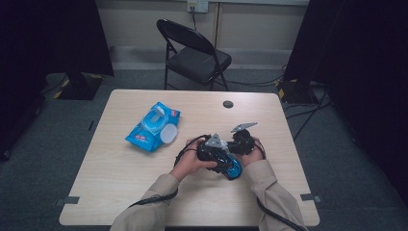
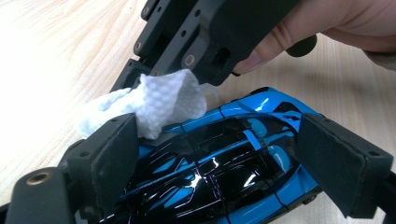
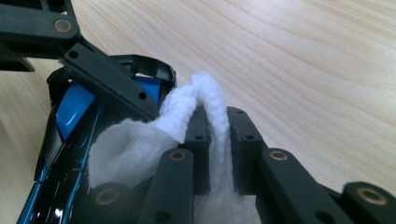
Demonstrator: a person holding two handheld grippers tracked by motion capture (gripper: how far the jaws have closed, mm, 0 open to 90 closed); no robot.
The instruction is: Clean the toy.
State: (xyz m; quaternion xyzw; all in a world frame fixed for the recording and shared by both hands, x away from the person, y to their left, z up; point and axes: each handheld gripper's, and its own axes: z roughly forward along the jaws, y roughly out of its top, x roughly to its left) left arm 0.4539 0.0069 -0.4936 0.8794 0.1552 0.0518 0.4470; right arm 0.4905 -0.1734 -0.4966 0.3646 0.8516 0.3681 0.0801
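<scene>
1. L gripper: jaws wide apart, clamped on toy car, one pad on each flank.
2. Car: glossy blue and black, held by L gripper just above table, near front edge, right of centre in high view.
3. R gripper: jaws together, pinched on white wipe; a fold of it sticks up past the tips.
4. Wipe bunched against car top in R gripper view, touching the body beside L gripper's jaw link.
5. In L gripper view, wipe sits at car's far end, under R gripper; a thumb shows behind it.
6. Both hands close together in high view, R gripper just beyond the car.
7. Wipes pack: blue, lid flipped open, lying on table left of the hands, well apart from car.
8. Folding chair behind the table; small dark disc near far edge.
</scene>
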